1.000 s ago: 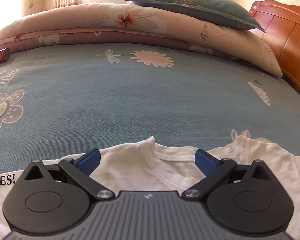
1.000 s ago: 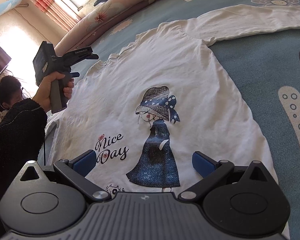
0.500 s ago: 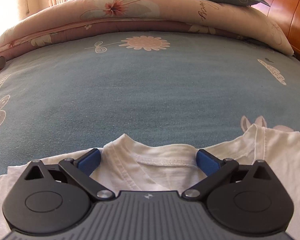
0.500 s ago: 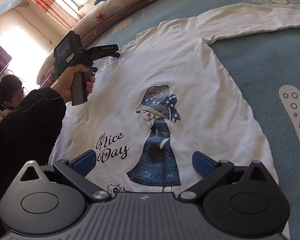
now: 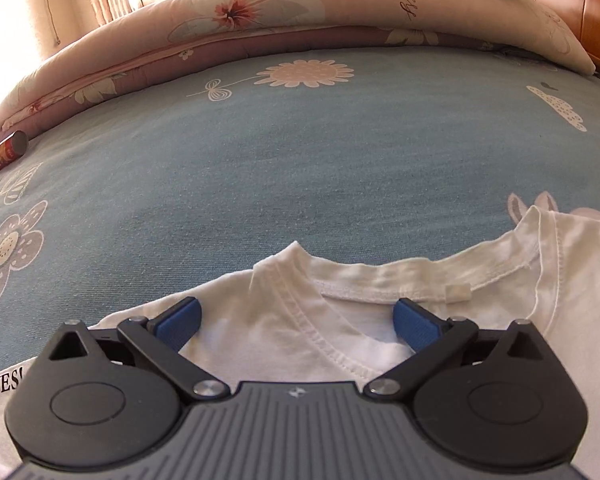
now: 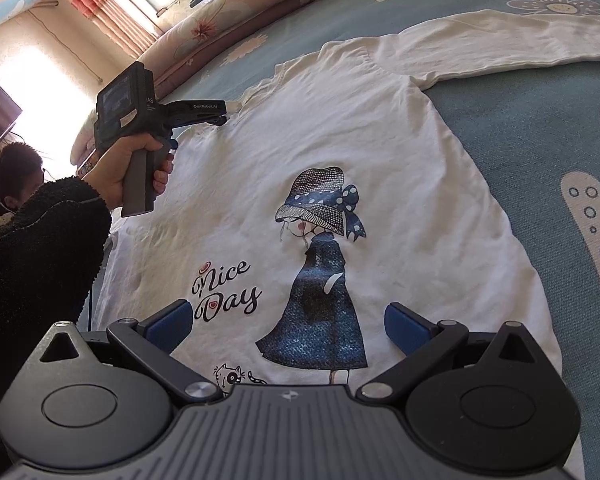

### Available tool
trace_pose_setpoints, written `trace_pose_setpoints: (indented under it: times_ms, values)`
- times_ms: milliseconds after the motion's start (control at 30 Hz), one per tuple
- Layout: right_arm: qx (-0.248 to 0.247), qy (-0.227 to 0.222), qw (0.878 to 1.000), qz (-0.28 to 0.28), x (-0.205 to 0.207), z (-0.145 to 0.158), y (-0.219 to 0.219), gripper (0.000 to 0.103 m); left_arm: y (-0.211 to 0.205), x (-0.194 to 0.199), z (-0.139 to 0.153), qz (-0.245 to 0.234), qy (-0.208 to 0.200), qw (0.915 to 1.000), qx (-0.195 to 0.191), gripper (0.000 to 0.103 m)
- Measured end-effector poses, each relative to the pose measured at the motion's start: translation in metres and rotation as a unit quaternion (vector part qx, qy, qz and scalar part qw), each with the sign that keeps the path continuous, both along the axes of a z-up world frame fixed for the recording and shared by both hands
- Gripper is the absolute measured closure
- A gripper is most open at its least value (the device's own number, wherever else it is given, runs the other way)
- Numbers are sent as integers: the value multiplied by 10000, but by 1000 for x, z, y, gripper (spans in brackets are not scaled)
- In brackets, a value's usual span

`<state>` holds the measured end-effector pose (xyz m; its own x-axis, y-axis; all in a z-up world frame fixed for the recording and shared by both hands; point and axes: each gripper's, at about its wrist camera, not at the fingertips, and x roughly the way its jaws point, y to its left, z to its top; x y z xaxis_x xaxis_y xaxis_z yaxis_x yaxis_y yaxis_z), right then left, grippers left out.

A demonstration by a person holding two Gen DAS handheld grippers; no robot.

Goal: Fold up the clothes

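Jaws apart over collar (image 5: 340, 280) (print (image 6: 320, 264) elsewhere)

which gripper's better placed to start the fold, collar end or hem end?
Probably left. The left gripper, open, is at the V-neck collar of the white printed T-shirt. The right gripper, also open, hangs above the hem print, gripping nothing.

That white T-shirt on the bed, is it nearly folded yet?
Not yet. The white T-shirt lies spread flat, print up, one sleeve stretched out; no fold shows. In hand: the left gripper hangs open over the collar, and the right gripper hangs open over the hem. All folding remains.
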<state>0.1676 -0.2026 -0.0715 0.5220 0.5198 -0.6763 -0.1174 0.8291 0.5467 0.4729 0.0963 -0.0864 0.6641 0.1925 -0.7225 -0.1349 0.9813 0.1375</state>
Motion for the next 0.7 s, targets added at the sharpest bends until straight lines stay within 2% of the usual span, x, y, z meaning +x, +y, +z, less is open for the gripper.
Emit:
trace_pose_setpoints:
  times_ms: [100,200,267,400,500,600,700]
  values:
    - [6,3,10000,-10,1,0,0,0,7,-2,14,114,-72,9997,-199,2]
    - [12,6,10000,-20,1,0,0,0,20,-22,38,-42,-226,9995,-226,2]
    - [16,8,10000,-26,1,1,0,0,38,-37,54,-57,-248,9989,-382,2]
    - [2,8,10000,-13,3,0,2,0,88,-65,67,36,-84,9931,-1168,2]
    - [-16,8,10000,5,3,0,3,0,122,-76,59,277,-96,9851,-1694,2]
    - [-34,8,10000,23,4,0,5,0,142,-75,36,450,25,9733,-2250,2]
    - [-52,7,10000,42,5,-1,7,0,148,-67,18,544,-73,9700,-2368,2]
